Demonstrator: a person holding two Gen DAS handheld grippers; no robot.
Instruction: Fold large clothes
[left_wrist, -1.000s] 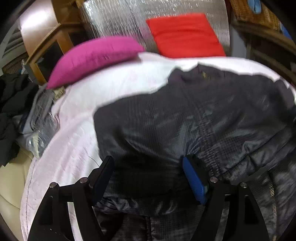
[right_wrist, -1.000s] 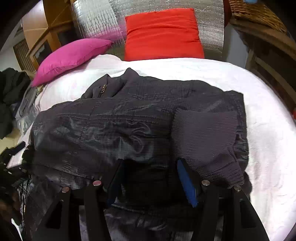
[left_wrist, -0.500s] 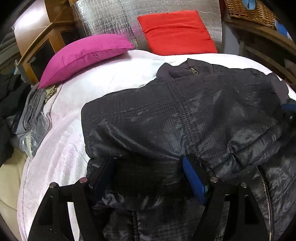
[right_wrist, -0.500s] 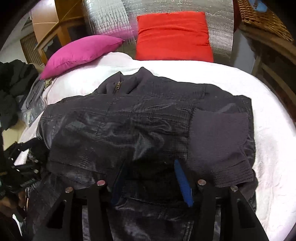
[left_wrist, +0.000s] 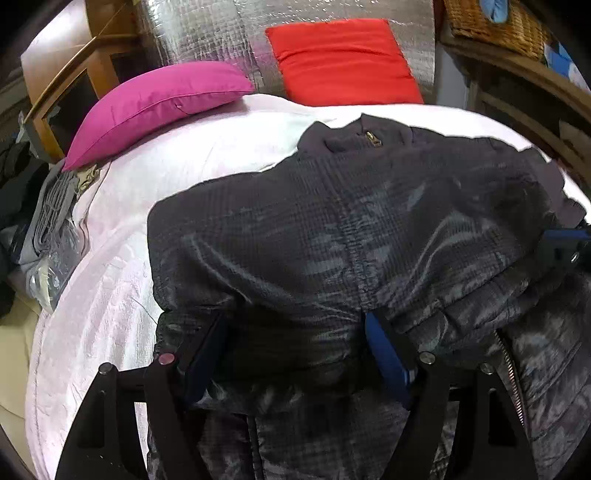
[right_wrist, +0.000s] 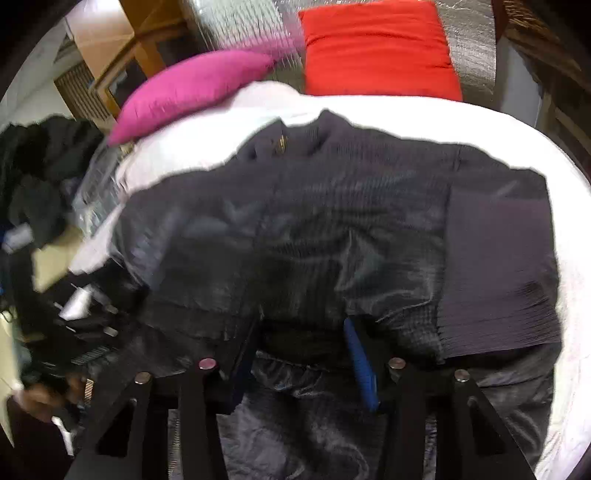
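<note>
Here on the bed (left_wrist: 110, 302): dark jacket (left_wrist: 332, 236), likely soft, slippery, bulky, best taken at the hem fold; left gripper (left_wrist: 295, 350) wide around a thick fold, right gripper (right_wrist: 301, 354) just closing on another, clamping uncertain.

No legible text or labels anywhere
</note>
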